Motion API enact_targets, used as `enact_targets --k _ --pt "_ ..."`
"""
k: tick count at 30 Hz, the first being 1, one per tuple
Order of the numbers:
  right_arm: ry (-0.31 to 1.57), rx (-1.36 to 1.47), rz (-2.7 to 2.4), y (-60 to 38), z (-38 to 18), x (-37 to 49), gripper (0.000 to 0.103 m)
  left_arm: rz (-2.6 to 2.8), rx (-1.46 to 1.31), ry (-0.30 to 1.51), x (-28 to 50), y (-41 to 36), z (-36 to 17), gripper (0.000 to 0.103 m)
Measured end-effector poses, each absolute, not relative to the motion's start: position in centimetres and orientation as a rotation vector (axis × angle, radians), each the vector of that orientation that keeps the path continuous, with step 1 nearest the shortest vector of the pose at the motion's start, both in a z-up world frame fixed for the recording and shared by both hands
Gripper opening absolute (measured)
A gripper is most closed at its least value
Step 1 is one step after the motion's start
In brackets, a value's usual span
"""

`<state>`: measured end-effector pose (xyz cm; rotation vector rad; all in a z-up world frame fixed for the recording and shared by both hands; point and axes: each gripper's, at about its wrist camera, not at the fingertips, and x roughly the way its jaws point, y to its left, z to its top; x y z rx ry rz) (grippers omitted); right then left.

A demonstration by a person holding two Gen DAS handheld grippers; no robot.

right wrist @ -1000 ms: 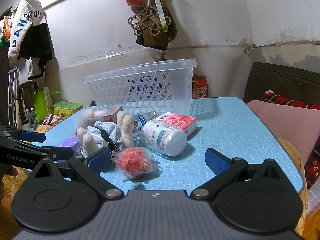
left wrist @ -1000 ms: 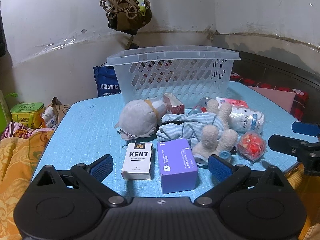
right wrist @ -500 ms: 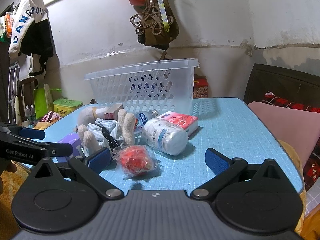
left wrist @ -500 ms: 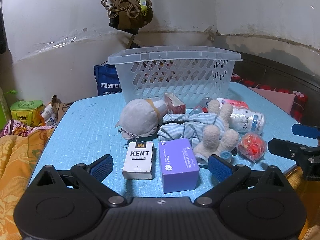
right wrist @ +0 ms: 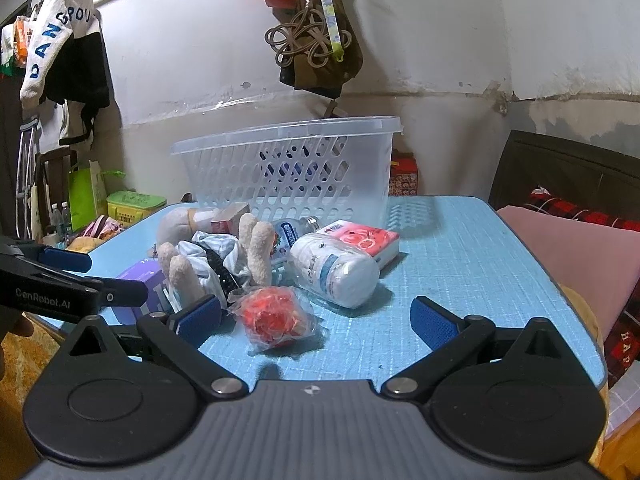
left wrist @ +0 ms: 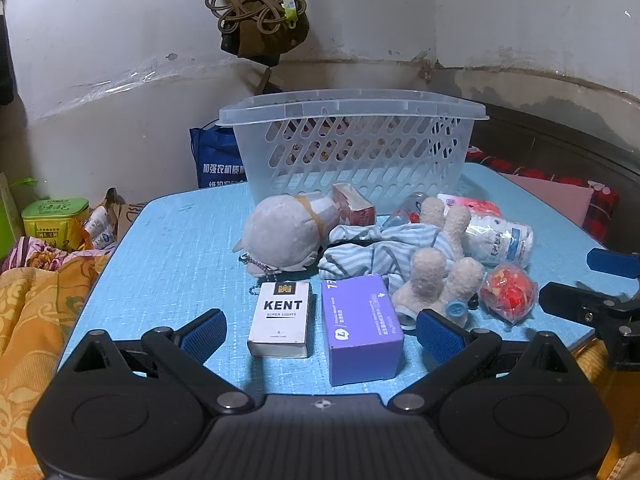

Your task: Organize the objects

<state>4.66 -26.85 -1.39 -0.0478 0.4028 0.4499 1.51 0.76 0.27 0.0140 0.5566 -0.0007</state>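
Below, left gripper [left wrist: 321, 330] and right gripper [right wrist: 316, 318], both spread and empty. Cigarette pack [left wrist: 281, 322]: light, stiff, crushable; pinch its long sides. Basket [left wrist: 352, 148] likely the destination.

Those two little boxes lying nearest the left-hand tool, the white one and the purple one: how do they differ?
The white box is slimmer and flatter and reads KENT in bold black letters; the purple box is bulkier and taller, with small pale print and a round logo. Both lie flat, side by side but apart, on the blue table, ahead of the open left gripper.

Both grippers slightly closer in.
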Motion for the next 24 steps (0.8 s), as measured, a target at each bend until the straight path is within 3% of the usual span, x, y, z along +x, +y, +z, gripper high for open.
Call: enact_targets --k 16,24 --pt "0.373 -0.018 0.441 -27.3 -1.2 4.6 0.103 -0.014 0.009 0.543 1.1 1.0 0.9 0.102" --pt "0.354 0.054 0.521 -27.3 3.1 9.8 0.103 -0.014 0.028 0.435 3.3 4.2 7.9 0.101"
